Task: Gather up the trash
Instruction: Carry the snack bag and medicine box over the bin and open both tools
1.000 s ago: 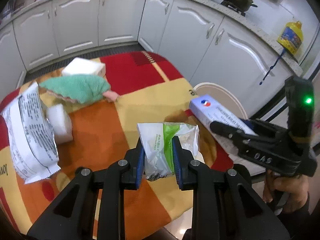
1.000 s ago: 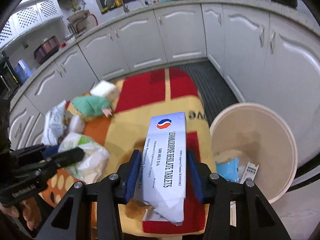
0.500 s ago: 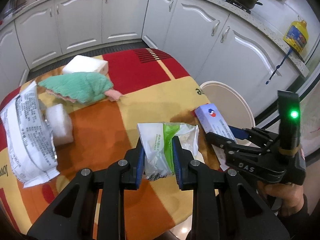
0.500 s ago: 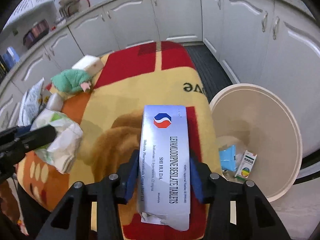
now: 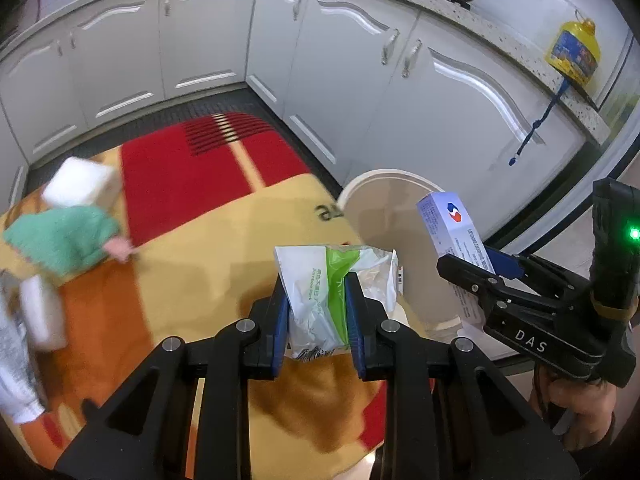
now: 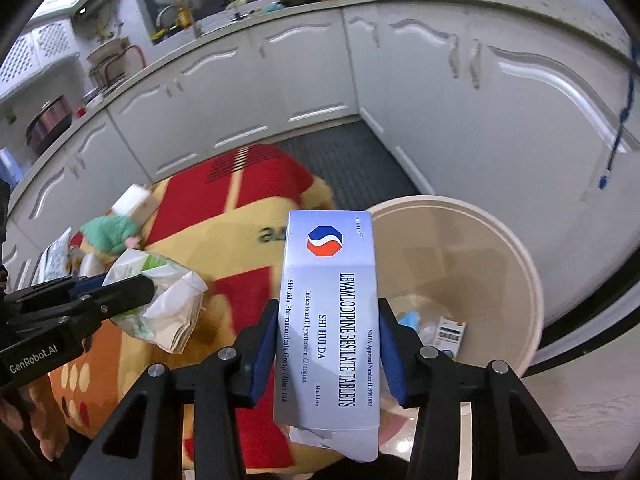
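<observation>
White kitchen cabinets (image 5: 200, 52) curve behind a red-and-yellow blanket (image 5: 224, 232). At lower centre the left gripper (image 5: 315, 312) pinches a green-and-white plastic wrapper (image 5: 320, 280); the right gripper (image 6: 328, 344) clamps a tablet box (image 6: 330, 304) beside the beige bin (image 6: 472, 248) at right.

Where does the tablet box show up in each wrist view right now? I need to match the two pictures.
Left wrist view: the tablet box is at right, tilted, clamped in the right gripper, in front of the bin.
Right wrist view: the tablet box fills the centre, between the blue pads, its printed face to the camera.
Shared landmark: the beige bin beside the table.
</observation>
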The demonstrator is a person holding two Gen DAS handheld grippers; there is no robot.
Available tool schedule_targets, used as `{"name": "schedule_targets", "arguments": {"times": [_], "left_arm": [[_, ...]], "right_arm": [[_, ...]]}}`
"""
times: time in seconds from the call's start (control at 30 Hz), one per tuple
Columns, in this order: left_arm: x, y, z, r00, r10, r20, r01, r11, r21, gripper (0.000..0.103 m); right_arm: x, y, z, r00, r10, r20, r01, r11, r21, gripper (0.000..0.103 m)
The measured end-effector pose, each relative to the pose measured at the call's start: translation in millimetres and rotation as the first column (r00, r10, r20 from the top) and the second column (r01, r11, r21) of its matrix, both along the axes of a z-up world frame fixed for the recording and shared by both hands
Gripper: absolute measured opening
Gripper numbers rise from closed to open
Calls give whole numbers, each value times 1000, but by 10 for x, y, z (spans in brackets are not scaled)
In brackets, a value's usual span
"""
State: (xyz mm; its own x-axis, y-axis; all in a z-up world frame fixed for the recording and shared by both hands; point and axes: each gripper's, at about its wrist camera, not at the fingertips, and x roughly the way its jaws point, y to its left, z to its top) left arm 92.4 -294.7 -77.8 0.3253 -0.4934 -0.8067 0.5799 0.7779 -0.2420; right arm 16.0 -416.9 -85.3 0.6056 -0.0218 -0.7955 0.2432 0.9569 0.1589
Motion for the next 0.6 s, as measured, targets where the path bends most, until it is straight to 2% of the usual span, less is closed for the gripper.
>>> {"name": "schedule_targets", "arguments": {"times": [0.3, 0.6], "left_arm": [[125, -475, -120, 999, -36, -15, 37, 999, 7, 23], [208, -792, -328, 997, -46, -66, 46, 999, -4, 24]], "right_arm": [[-5, -448, -195, 996, -83, -34, 84, 996, 13, 45], [2, -727, -435, 988, -130, -79, 134, 990, 38, 45]]}}
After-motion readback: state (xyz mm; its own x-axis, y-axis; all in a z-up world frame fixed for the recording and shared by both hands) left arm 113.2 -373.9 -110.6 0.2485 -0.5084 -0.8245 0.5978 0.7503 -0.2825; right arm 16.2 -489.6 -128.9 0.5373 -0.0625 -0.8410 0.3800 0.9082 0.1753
